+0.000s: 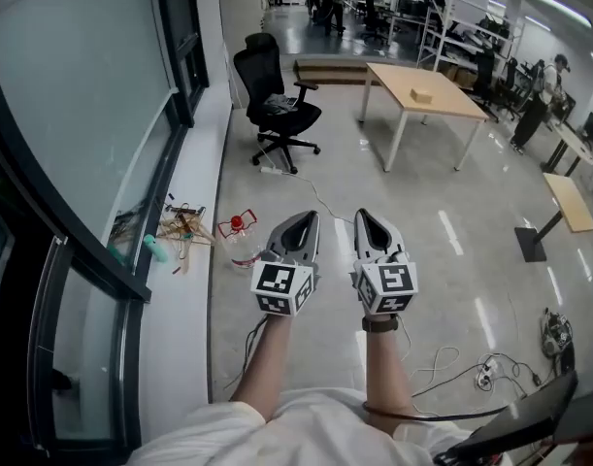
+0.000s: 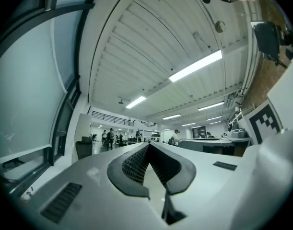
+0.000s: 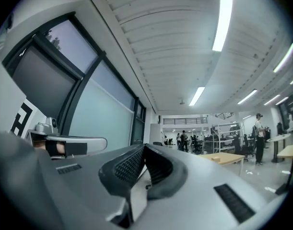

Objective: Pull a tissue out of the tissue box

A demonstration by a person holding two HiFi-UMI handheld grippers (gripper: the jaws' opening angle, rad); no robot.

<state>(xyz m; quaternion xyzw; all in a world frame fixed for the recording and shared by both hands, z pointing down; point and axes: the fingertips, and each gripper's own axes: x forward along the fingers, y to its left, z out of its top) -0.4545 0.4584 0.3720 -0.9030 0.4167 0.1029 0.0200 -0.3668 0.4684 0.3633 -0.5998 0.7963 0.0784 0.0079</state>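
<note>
Pressing tip to tip with nothing between them, the fingers of the left gripper (image 1: 309, 217) are fully closed, and those of the right gripper (image 1: 362, 215) are closed and empty too. The two grippers sit side by side, just apart, held out roughly level over the floor (image 1: 442, 260), with their marker cubes toward the person. Just left of the left gripper, a clear bottle (image 1: 240, 243) with a red cap lies on the floor beside the window sill (image 1: 194, 299); what it holds cannot be made out. A tangle of wires (image 1: 184, 226) rests on the sill next to it. Well beyond the fingers stands a black chair (image 1: 277, 100), and right of it a wooden surface (image 1: 451, 103) carrying one small tan box (image 1: 420, 95). The box is closed as far as it shows and is too small to tell whether it is the tissue box.
</note>
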